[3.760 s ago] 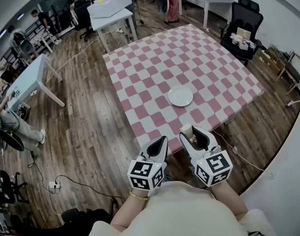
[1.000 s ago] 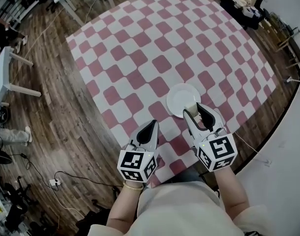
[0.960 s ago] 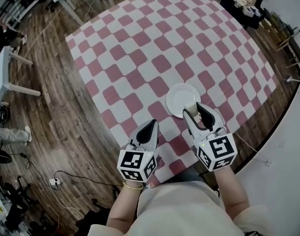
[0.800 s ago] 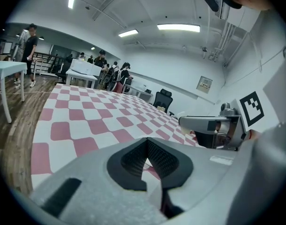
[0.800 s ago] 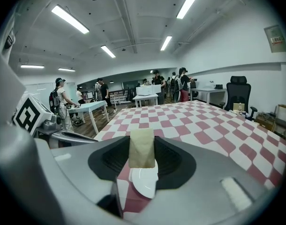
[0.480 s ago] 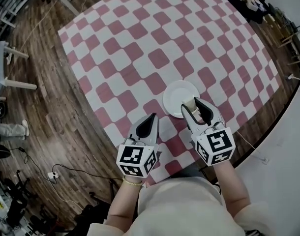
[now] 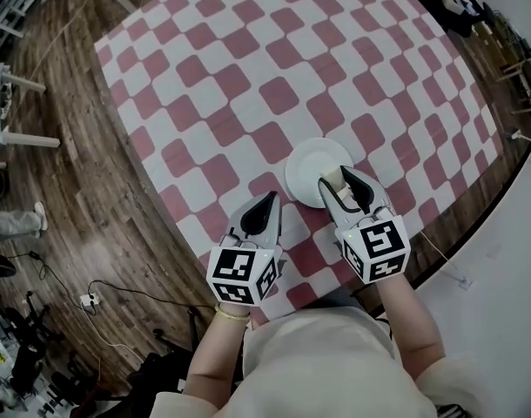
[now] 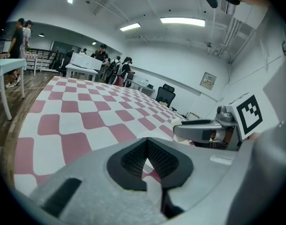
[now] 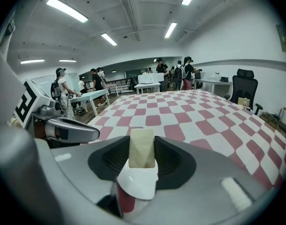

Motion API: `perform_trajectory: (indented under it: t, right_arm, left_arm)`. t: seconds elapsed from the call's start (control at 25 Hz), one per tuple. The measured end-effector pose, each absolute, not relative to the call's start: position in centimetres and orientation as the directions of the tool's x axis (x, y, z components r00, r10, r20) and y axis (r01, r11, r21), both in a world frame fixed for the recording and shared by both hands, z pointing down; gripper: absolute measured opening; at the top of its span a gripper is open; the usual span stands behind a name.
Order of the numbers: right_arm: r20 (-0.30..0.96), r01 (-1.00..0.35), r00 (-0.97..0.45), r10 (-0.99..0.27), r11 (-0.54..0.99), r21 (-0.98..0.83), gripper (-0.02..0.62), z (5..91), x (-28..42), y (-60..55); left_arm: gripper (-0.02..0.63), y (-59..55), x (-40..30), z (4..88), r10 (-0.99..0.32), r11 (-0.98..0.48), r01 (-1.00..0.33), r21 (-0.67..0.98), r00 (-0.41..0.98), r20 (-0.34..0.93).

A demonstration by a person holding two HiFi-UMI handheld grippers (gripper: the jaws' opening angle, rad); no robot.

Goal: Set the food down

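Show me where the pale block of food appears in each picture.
Head view: food below centre, in the right gripper, over the plate's edge.
Left gripper view: small pale tip, right of centre.
Right gripper view: dead centre, between the jaws.
Shared landmark: the checked cloth.

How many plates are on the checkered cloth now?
1. The white plate lies near the front edge of the checkered cloth, under the tips of the right gripper, which holds the food. No other plate shows.

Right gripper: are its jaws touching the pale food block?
Touching. The right gripper view shows the pale food block wedged between the jaws of the right gripper, with both dark pads pressed against its sides.
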State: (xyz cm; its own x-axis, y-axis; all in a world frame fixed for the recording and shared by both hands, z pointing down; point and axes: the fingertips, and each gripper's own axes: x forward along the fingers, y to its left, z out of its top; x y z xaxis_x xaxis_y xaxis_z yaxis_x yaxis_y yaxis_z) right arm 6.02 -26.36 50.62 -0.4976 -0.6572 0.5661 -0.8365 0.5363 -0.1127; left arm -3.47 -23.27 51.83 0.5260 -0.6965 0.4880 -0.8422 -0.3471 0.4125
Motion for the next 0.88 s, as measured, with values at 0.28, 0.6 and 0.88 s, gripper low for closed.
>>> perform_trajectory:
  t: [0.28,0.6,0.88]
  right_arm:
    - [0.622,-0.821,-0.492,-0.609,0.562,-0.100,0.171,53.2,5.7,-27.4]
    - [0.686,-0.813,-0.470,-0.555,0.574,-0.094,0.171,55.7,5.7,-27.8]
    - [0.725,-0.816,-0.445,-0.526,0.571,-0.087,0.172,57.1,5.8,-27.9]
  left_arm:
    - [0.002,-24.2,-3.1,53.0,-0.685,-0.338,-0.847,0.409,0.520,0.510]
    - [0.000,-24.4,-2.4,54.5,-0.655,-0.336,-0.840,0.426,0.534,0.535]
    - [0.001,-24.6,-2.1,55.5,-0.636,-0.336,-0.837,0.432,0.540,0.551]
